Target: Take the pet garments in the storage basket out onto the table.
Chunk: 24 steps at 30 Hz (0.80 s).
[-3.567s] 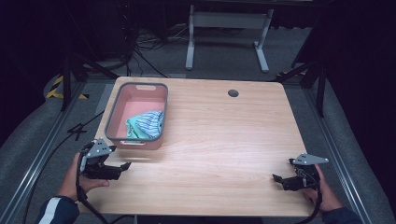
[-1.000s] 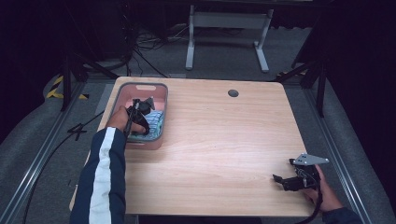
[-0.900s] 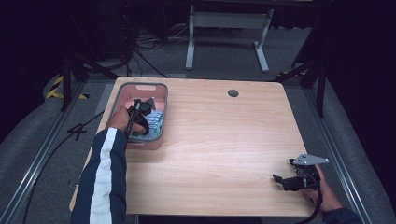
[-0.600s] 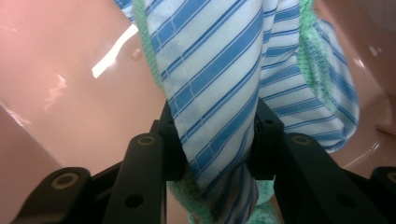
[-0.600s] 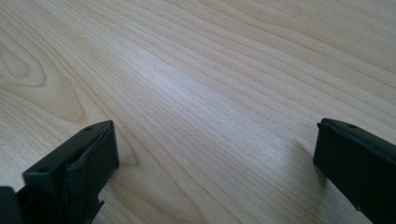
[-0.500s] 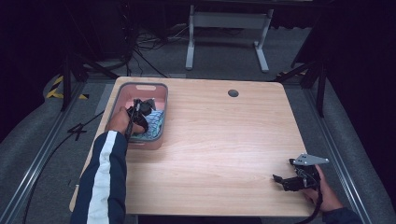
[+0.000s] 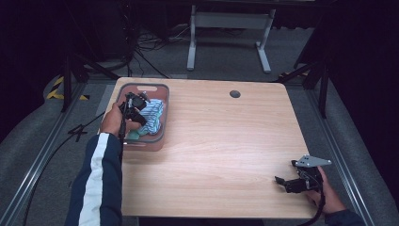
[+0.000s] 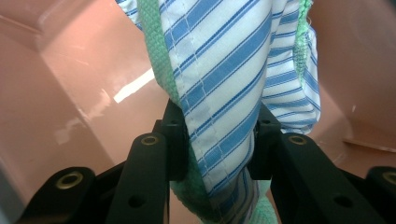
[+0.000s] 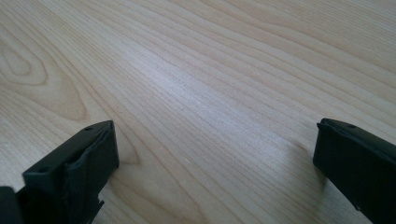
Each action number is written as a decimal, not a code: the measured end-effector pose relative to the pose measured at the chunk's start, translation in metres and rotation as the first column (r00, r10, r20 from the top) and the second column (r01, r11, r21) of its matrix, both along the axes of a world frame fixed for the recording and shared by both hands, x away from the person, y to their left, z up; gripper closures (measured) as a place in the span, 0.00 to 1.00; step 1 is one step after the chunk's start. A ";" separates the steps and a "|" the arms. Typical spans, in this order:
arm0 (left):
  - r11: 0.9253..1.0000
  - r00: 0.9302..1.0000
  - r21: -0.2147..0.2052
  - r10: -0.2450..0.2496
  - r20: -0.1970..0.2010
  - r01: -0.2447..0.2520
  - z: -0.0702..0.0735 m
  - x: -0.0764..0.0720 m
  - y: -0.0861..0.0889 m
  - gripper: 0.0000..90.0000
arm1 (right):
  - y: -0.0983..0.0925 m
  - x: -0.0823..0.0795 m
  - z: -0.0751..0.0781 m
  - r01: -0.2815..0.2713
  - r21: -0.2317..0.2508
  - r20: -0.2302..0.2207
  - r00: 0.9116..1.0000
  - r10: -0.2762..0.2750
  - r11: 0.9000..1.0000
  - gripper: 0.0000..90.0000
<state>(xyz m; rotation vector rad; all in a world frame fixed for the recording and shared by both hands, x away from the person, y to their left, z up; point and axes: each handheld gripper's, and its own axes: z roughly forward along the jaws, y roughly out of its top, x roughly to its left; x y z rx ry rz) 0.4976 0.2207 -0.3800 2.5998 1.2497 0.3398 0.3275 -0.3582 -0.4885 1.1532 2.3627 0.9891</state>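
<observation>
A blue-and-white striped cloth with a green knit edge [image 7: 151, 116] lies in a pink tub [image 7: 160, 90] at the table's back left. My left gripper [image 7: 135, 104] is down inside the tub, shut on a fold of that striped cloth [image 8: 224, 116], which fills the gap between both jaws. The tub's pink walls [image 8: 56, 79] rise around it. My right gripper [image 7: 287, 182] rests low over the bare wood near the table's front right corner, open, with nothing between its fingers [image 9: 74, 163].
A light wooden table [image 7: 221, 141] has a round cable hole [image 7: 235, 94] near its back edge. Behind it stands a white metal frame [image 7: 226, 28] on a grey floor. Rails run along both sides of the table.
Since 3.6 s ago my left gripper went from the front left of the table into the tub and closed on the cloth. Over the last second it barely moved. The right gripper stayed put.
</observation>
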 end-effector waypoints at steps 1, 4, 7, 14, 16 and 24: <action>1.000 1.000 -0.009 0.003 0.017 -0.003 0.002 -0.002 0.001 0.74 | 0.000 0.000 0.000 0.000 0.000 0.000 1.000 0.000 1.000 0.01; 0.999 0.998 -0.037 0.010 0.064 -0.008 0.012 -0.009 0.004 0.75 | 0.000 0.000 0.000 0.000 0.000 0.000 1.000 0.000 1.000 0.01; 0.998 0.995 -0.065 0.007 0.096 -0.001 0.019 -0.014 0.007 0.75 | 0.000 0.000 0.000 0.000 0.000 0.000 1.000 0.000 1.000 0.01; 0.994 0.987 -0.105 -0.003 0.162 0.020 0.038 -0.027 0.009 0.75 | 0.000 0.000 0.000 0.000 0.000 0.000 1.000 0.000 1.000 0.01; 0.993 0.985 -0.113 -0.006 0.173 0.026 0.040 -0.028 0.009 0.75 | 0.000 0.000 0.000 0.000 0.000 0.000 1.000 0.000 1.000 0.01; 0.985 0.969 -0.157 -0.030 0.245 0.070 0.060 -0.048 0.009 0.75 | 0.000 0.000 0.000 -0.001 0.001 0.000 1.000 0.001 1.000 0.01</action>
